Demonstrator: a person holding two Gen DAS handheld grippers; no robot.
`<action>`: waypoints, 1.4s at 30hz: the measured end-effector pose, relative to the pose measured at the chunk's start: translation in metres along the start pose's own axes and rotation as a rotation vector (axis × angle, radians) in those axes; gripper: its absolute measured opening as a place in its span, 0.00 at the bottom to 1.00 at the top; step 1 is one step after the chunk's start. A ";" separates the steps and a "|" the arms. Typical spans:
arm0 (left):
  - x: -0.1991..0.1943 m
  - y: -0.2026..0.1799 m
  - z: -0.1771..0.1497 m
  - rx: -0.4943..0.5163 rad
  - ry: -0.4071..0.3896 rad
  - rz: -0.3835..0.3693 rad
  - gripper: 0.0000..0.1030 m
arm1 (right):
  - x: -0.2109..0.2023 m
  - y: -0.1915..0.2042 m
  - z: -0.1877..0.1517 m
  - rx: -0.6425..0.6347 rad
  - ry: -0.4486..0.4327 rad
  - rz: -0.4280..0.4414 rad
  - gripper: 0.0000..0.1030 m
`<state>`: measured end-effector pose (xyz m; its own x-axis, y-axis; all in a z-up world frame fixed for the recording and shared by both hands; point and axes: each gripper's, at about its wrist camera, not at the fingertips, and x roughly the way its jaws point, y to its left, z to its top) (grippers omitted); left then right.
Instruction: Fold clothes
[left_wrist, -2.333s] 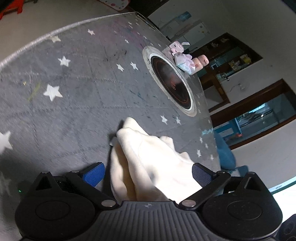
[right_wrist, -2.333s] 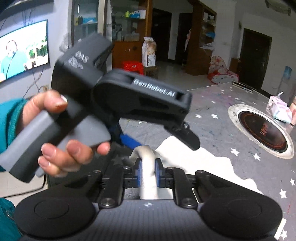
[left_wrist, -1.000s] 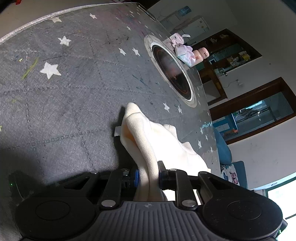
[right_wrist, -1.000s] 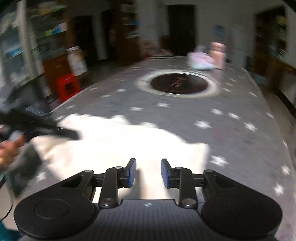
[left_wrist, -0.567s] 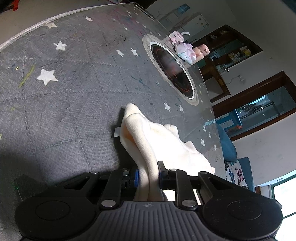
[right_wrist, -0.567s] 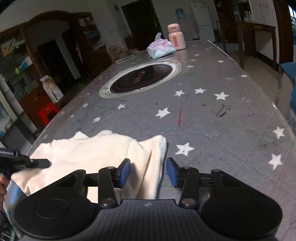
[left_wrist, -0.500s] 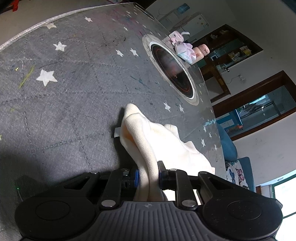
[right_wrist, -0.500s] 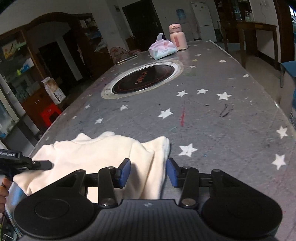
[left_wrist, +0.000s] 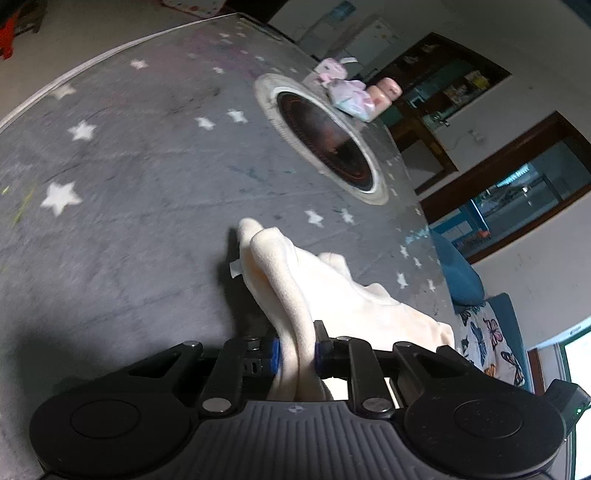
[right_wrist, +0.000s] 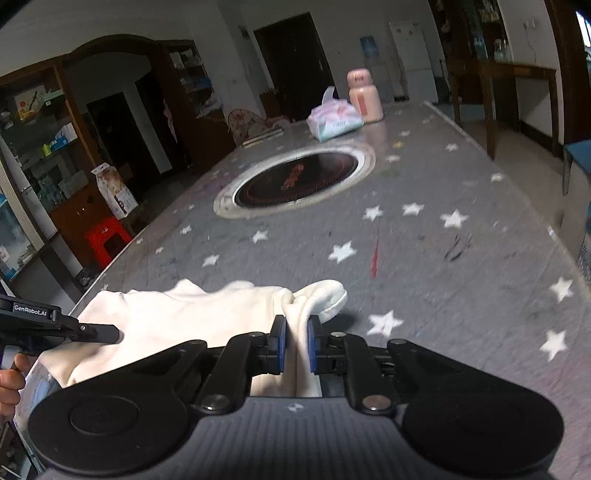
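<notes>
At the bottom of each wrist view, the left gripper (left_wrist: 295, 349) and right gripper (right_wrist: 294, 343) pinch folds of the cream garment (right_wrist: 192, 317), which lies on the starred grey table (right_wrist: 424, 258). Beyond, mid-frame, sits a round burner (right_wrist: 295, 181).

Your right hand-held gripper (right_wrist: 294, 343) is black ribbed plastic with blue pads (right_wrist: 281, 345) and silver screws; your left hand-held gripper (left_wrist: 295, 350) reads "GenRobot.AI" in white.

Open starred tabletop (right_wrist: 424, 240) ahead; inset burner (right_wrist: 295, 179), tissue pack (right_wrist: 334, 123), bottle (right_wrist: 364, 96) beyond.
</notes>
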<state>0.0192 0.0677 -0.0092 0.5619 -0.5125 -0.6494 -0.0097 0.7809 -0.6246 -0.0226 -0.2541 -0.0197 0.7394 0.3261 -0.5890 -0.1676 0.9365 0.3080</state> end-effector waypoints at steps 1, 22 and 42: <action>0.002 -0.005 0.001 0.015 0.002 -0.006 0.17 | -0.004 -0.001 0.003 -0.003 -0.008 -0.006 0.10; 0.106 -0.125 0.011 0.211 0.094 -0.077 0.15 | -0.040 -0.088 0.056 -0.001 -0.109 -0.266 0.10; 0.154 -0.167 0.016 0.276 0.118 -0.058 0.15 | -0.028 -0.149 0.064 0.031 -0.082 -0.390 0.10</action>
<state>0.1205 -0.1359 0.0017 0.4551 -0.5841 -0.6721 0.2539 0.8086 -0.5308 0.0233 -0.4112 -0.0007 0.7937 -0.0654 -0.6048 0.1545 0.9833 0.0965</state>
